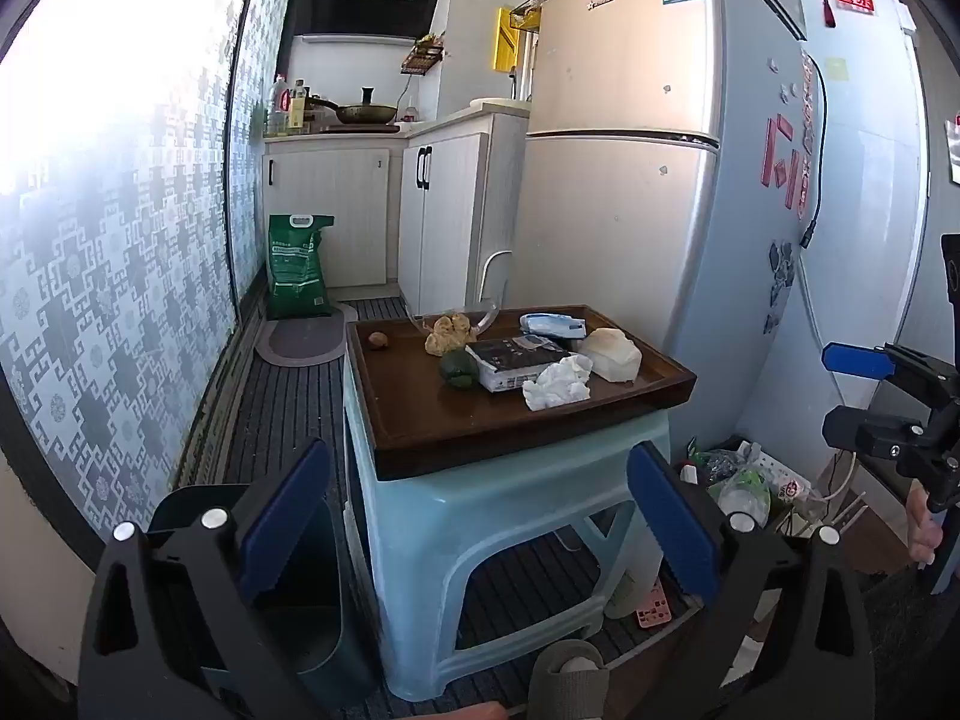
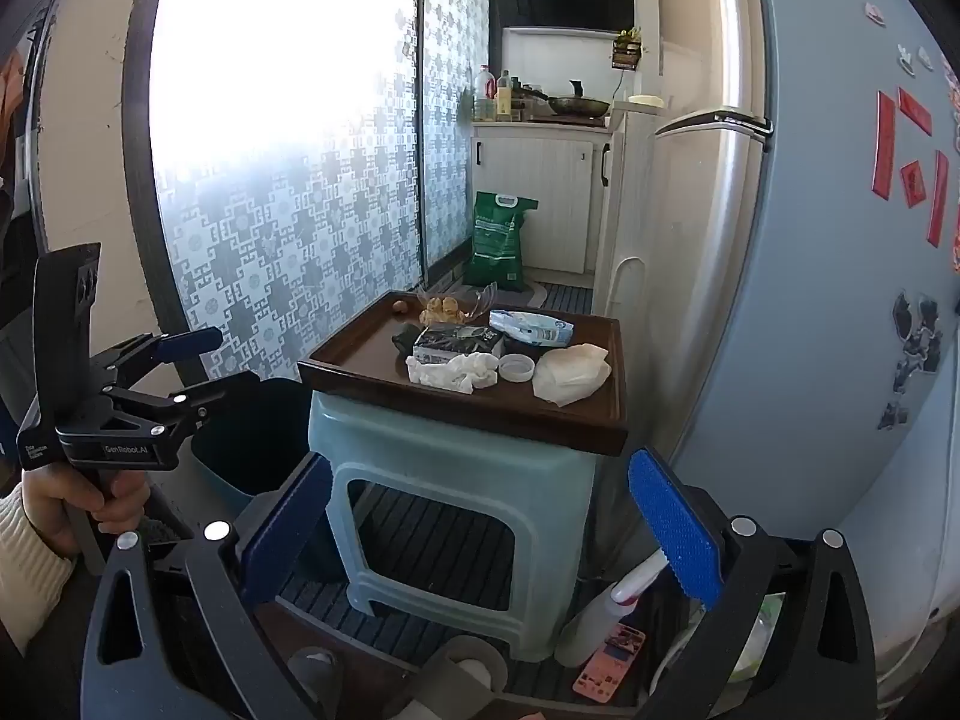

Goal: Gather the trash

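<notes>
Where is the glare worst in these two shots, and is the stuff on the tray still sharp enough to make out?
Left wrist view: the frosted window blows out to white at upper left, and straight lines bow from the fisheye. Right wrist view: the same window washes out the upper centre. In both, the tray is evenly lit and its crumpled tissue reads clearly.

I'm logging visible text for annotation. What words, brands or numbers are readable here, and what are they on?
"GenRobot.AI": on the left gripper body, seen from the right wrist view.
Fridge badge and blue sticker: too small to read.
Green bag print: blurred.
Dark packet on the tray: unreadable.
Red decorations: characters not legible.
</notes>
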`<move>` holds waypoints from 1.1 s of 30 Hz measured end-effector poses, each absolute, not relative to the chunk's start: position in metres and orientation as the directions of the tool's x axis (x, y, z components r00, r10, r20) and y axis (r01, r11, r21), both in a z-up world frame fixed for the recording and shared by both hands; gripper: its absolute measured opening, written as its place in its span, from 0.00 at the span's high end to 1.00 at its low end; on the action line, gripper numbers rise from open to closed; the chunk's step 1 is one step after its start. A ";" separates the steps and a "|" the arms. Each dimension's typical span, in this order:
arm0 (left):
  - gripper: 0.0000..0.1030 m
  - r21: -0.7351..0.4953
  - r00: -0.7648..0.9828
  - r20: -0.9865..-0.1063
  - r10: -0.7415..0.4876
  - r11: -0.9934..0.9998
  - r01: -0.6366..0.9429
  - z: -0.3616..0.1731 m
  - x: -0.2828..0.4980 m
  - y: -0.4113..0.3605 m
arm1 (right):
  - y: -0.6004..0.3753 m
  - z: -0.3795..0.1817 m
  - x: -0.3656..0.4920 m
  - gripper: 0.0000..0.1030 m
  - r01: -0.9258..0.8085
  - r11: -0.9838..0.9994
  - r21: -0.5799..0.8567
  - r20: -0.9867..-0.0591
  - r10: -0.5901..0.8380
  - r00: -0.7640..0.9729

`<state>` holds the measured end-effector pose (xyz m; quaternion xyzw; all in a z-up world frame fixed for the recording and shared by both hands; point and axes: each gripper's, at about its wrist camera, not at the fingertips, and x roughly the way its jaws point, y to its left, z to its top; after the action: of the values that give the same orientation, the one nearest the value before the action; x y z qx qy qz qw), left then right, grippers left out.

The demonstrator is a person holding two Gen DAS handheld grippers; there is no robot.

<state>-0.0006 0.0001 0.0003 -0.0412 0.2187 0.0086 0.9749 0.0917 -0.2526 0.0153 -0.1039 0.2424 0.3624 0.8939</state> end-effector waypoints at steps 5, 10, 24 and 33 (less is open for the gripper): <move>0.03 -0.078 0.904 -0.427 0.000 0.996 -0.036 0.001 -0.002 -0.001 | -0.253 0.015 0.092 0.03 -0.699 0.715 0.005 -0.510 0.603 0.613; 0.03 -0.090 0.900 -0.437 -0.004 0.995 -0.039 0.000 0.000 0.001 | -0.254 0.015 0.092 0.03 -0.700 0.714 0.001 -0.509 0.603 0.614; 0.03 -0.090 0.902 -0.432 -0.002 0.995 -0.041 0.000 0.000 0.006 | -0.253 0.014 0.095 0.03 -0.697 0.717 0.007 -0.513 0.601 0.613; 0.03 -0.085 0.902 -0.432 -0.003 0.996 -0.038 0.000 -0.002 0.004 | -0.256 0.013 0.096 0.03 -0.698 0.716 0.007 -0.512 0.602 0.613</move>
<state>-0.0015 0.0043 -0.0002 -0.0457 0.2213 0.0091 0.9741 0.0963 -0.2558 0.0129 -0.0969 0.2473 0.3639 0.8928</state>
